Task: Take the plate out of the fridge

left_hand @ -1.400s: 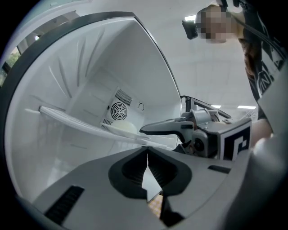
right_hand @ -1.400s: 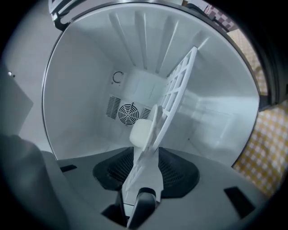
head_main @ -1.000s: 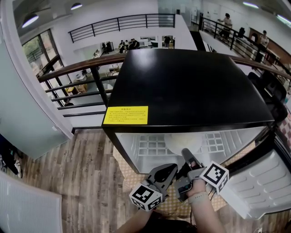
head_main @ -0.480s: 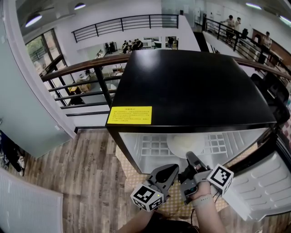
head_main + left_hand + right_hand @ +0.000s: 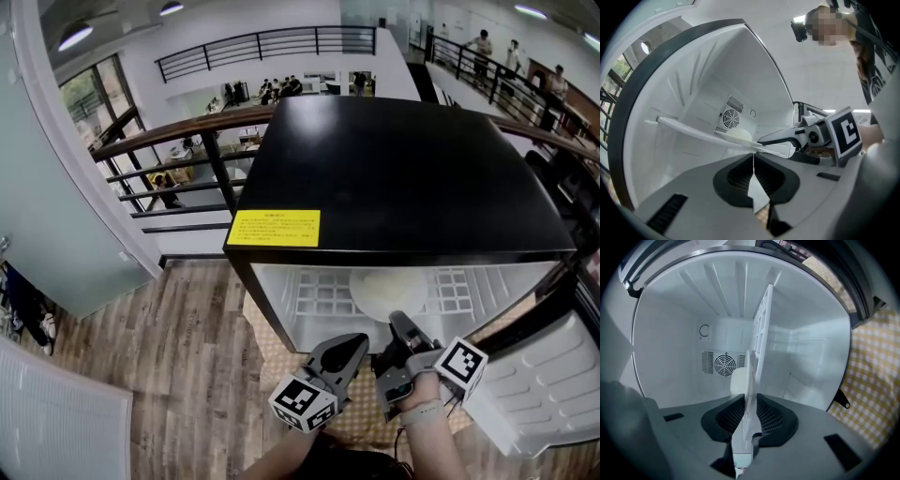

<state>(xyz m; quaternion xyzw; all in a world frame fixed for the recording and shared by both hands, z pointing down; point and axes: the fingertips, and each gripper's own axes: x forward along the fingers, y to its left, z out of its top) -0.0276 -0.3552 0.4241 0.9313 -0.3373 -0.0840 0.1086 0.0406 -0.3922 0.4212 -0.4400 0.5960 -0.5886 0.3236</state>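
Observation:
A white plate (image 5: 389, 291) lies on the wire shelf (image 5: 314, 298) inside the open black-topped fridge (image 5: 394, 178). My right gripper (image 5: 401, 323) reaches in at the plate's near rim. In the right gripper view the plate (image 5: 738, 380) runs edge-on between the jaws of the right gripper (image 5: 749, 401). Those jaws have just been closing, and their pads now press on the rim. My left gripper (image 5: 349, 345) hangs shut and empty just in front of the fridge opening, left of the right one. In the left gripper view, past the left gripper (image 5: 753, 153), the right gripper (image 5: 761, 142) meets the plate (image 5: 735, 136).
The fridge door (image 5: 544, 375) hangs open at the right. A yellow checked mat (image 5: 281, 352) lies on the wooden floor under the fridge. A fan grille (image 5: 724, 364) sits on the back wall. A railing (image 5: 169, 141) runs behind the fridge.
The right gripper has stayed at the plate's near rim, edging only slightly. The left gripper has not moved. The plate still lies on the shelf.

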